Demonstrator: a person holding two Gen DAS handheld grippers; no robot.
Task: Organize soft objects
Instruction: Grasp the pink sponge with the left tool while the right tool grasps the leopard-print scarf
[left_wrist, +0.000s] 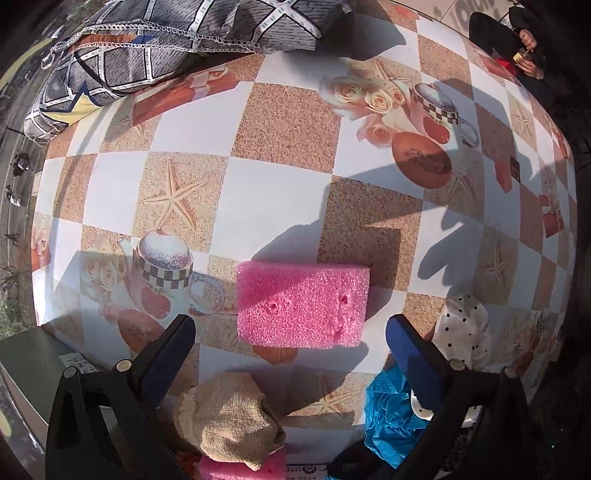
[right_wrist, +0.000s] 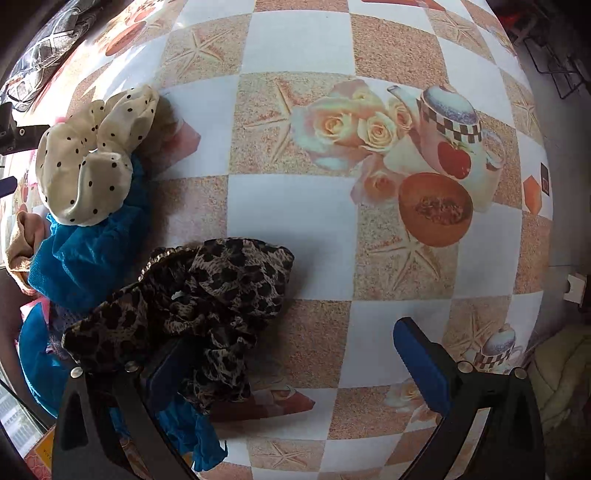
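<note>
A pink foam sponge (left_wrist: 302, 305) lies flat on the checked tablecloth (left_wrist: 273, 192), just beyond my left gripper (left_wrist: 290, 328), which is open and holds nothing. Below it sit a burlap pouch (left_wrist: 231, 417), a second pink foam piece (left_wrist: 240, 469), a blue cloth (left_wrist: 391, 421) and a dotted cream cloth (left_wrist: 465, 325). In the right wrist view a leopard-print cloth (right_wrist: 199, 306) drapes over the left finger of my open right gripper (right_wrist: 291, 354). The dotted cream cloth (right_wrist: 92, 162) rests on the blue cloth (right_wrist: 88, 258) at the left.
A grey patterned pillow (left_wrist: 155, 51) lies at the table's far left corner. A person's hands (left_wrist: 528, 51) show at the far right edge. A grey box (left_wrist: 33, 369) stands by the near left edge. The tablecloth (right_wrist: 295, 206) spreads bare ahead of the right gripper.
</note>
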